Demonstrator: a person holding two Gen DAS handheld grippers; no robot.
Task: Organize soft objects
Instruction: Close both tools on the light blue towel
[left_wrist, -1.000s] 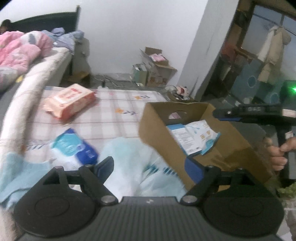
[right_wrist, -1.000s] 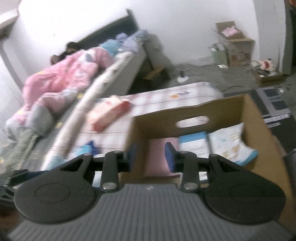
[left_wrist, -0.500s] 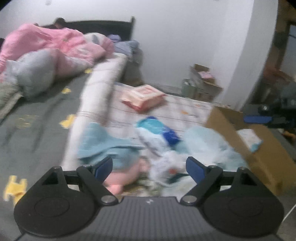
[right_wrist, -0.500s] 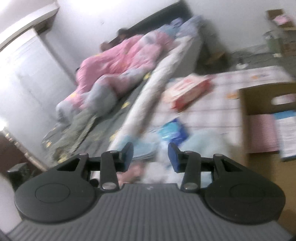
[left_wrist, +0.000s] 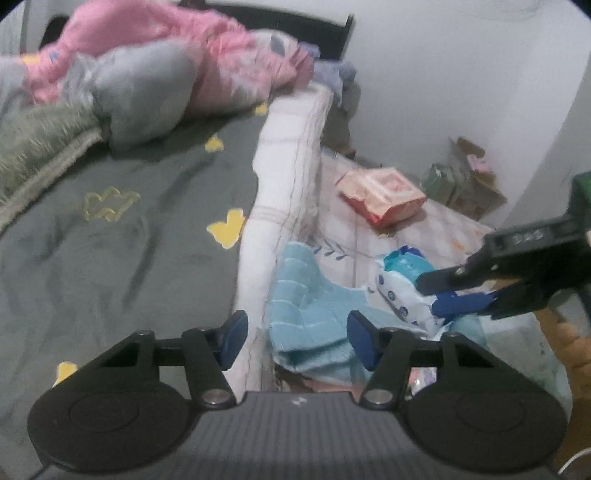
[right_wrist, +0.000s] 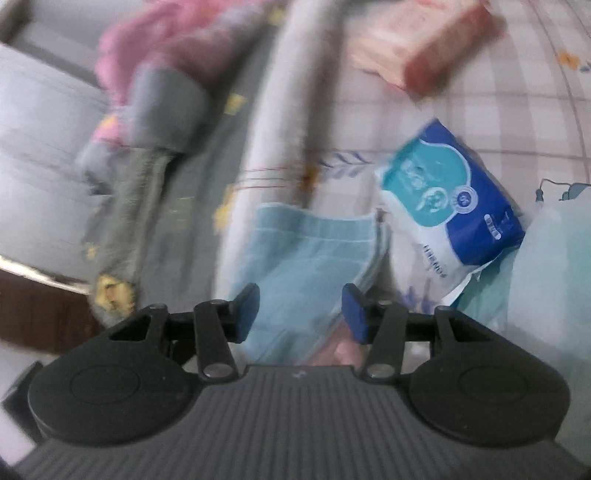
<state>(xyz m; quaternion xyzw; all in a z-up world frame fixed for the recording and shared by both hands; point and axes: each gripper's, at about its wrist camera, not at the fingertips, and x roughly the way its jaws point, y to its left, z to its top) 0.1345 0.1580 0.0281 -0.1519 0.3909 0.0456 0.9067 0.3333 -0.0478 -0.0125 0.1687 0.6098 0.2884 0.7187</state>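
- Left wrist view: left gripper (left_wrist: 293, 341) hangs with fingers spread, nothing in them, over the blue towel (left_wrist: 306, 314) beside the bed.
- Right gripper (right_wrist: 300, 314) fingers also released, hovering above that towel; probably lining up.
- Blue wipes pack (right_wrist: 448, 206) lies just right.
- No container visible.

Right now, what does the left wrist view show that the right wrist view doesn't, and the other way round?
Only the left wrist view shows the right tongs from outside, reaching over the blue-and-white pack, plus the cardboard boxes by the wall. Only the right wrist view shows the pack's printed front close up, though blurred. Both share the light blue towel, the pink pack, the pink quilt and the grey bedsheet. Both tongs stand open, including the left tongs.
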